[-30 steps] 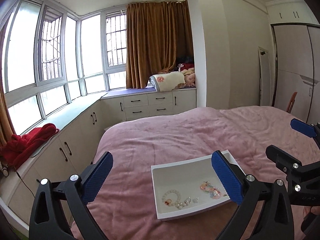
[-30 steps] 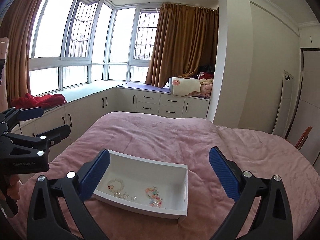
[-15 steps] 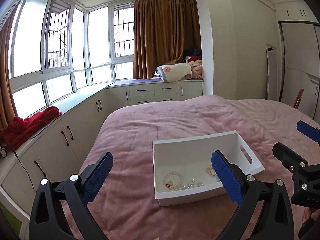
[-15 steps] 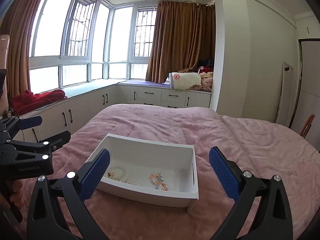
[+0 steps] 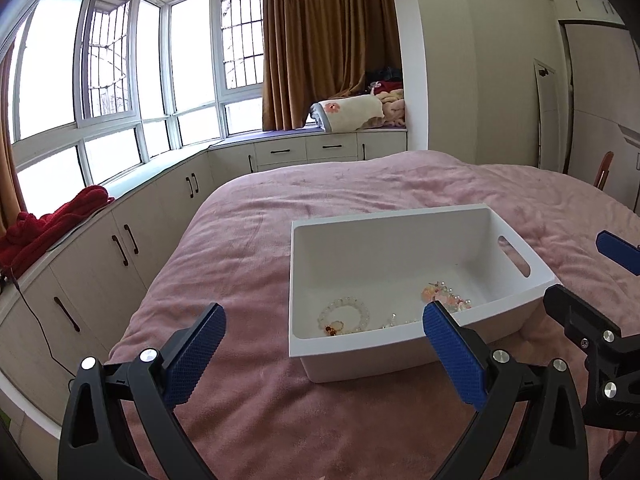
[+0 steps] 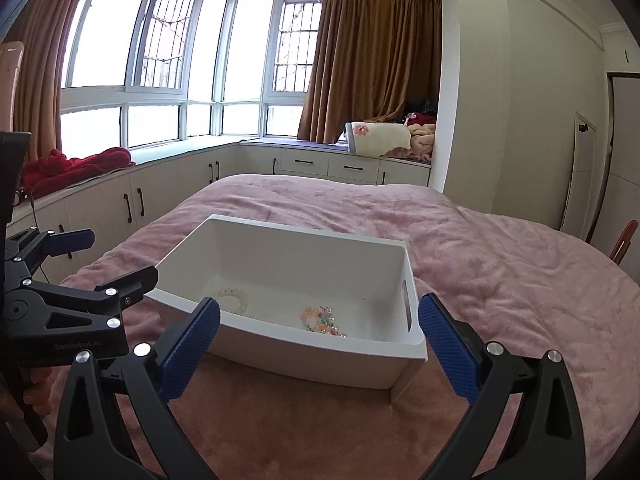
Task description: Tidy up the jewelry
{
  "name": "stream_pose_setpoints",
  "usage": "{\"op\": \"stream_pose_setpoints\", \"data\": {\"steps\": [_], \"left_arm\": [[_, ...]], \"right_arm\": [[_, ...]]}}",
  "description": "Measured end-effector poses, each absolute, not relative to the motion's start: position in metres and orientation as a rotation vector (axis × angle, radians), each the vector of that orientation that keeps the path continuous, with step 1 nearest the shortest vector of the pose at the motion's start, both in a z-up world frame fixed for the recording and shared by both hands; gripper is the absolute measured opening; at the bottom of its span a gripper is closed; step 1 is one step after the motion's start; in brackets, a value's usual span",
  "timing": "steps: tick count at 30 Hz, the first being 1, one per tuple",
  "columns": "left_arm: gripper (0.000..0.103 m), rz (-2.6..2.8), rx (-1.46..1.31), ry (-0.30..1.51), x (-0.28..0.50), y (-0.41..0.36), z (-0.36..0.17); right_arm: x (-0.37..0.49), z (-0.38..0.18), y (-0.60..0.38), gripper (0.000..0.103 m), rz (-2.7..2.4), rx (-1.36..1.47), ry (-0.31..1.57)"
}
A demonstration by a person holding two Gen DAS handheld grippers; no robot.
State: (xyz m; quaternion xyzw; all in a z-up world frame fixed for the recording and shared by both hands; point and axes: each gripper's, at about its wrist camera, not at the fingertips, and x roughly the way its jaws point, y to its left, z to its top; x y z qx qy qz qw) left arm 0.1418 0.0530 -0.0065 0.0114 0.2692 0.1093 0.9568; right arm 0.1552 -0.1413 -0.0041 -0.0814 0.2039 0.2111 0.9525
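Observation:
A white plastic bin (image 5: 384, 356) (image 6: 312, 356) sits on the pink bedspread. Inside lie a white bead bracelet (image 5: 344, 314) (image 6: 234, 294), a pink and pearl jewelry cluster (image 5: 444, 296) (image 6: 322, 320) and a few small clear pieces (image 5: 394, 320). My left gripper (image 5: 324, 356) is open and empty, just short of the bin's near left corner; it also shows at the left of the right wrist view (image 6: 116, 258). My right gripper (image 6: 320, 348) is open and empty, straddling the bin's near wall; it shows at the right of the left wrist view (image 5: 592, 272).
The pink bed (image 5: 280, 208) (image 6: 500, 264) fills the foreground. White cabinets (image 5: 120, 248) run under the windows on the left, with a red garment (image 5: 52, 220) on top. Folded blankets (image 5: 348, 112) lie by the brown curtain. A wardrobe (image 5: 600, 120) stands at the right.
Both grippers have dropped lower and closer to the bin, which now looks larger and is seen from a flatter angle. The jewelry has not moved.

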Motion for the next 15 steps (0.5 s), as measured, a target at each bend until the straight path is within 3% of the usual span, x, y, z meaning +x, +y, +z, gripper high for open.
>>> {"op": "stream_pose_setpoints", "data": {"steps": [15], "left_arm": [[0.1, 0.225, 0.02, 0.519, 0.1367, 0.0522, -0.0032]], "right_arm": [[0.1576, -0.0006, -0.1489, 0.098, 0.413, -0.127, 0.403]]}}
